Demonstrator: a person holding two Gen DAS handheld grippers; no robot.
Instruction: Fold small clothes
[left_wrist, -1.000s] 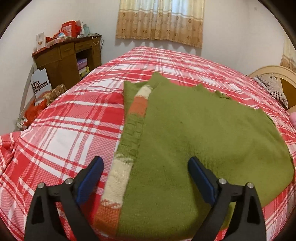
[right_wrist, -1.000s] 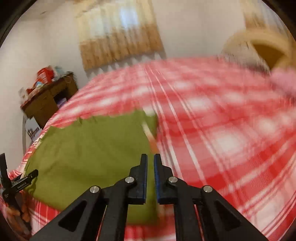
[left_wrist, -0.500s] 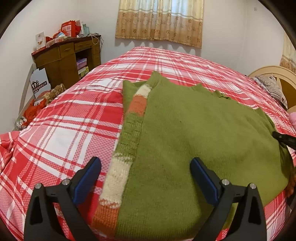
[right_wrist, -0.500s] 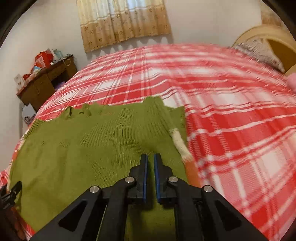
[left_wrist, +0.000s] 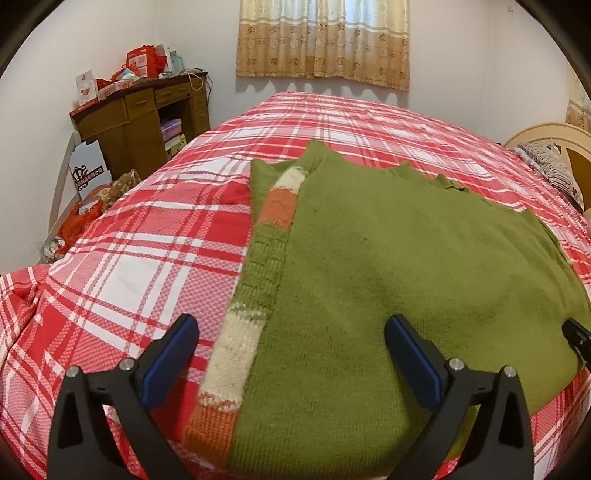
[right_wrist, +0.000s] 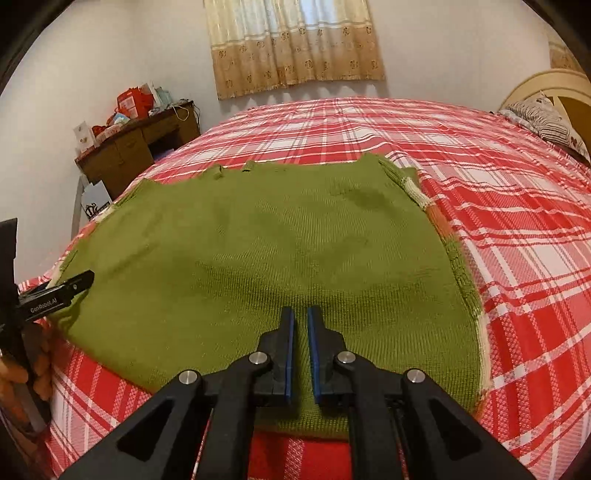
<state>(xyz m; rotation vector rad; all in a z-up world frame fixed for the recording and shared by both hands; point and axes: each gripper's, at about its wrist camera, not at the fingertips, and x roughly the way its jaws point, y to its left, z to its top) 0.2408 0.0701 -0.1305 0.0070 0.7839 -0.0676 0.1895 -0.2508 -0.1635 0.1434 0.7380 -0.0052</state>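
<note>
Green sweater lies flat on the plaid bed, sleeves tucked under for folding; our left gripper has jaws spread, our right gripper nearly pressed together, holding nothing.

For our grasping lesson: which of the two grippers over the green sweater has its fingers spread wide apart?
The left gripper: its blue-padded fingers straddle the green sweater, whereas the right gripper shows only a thin slit.
</note>
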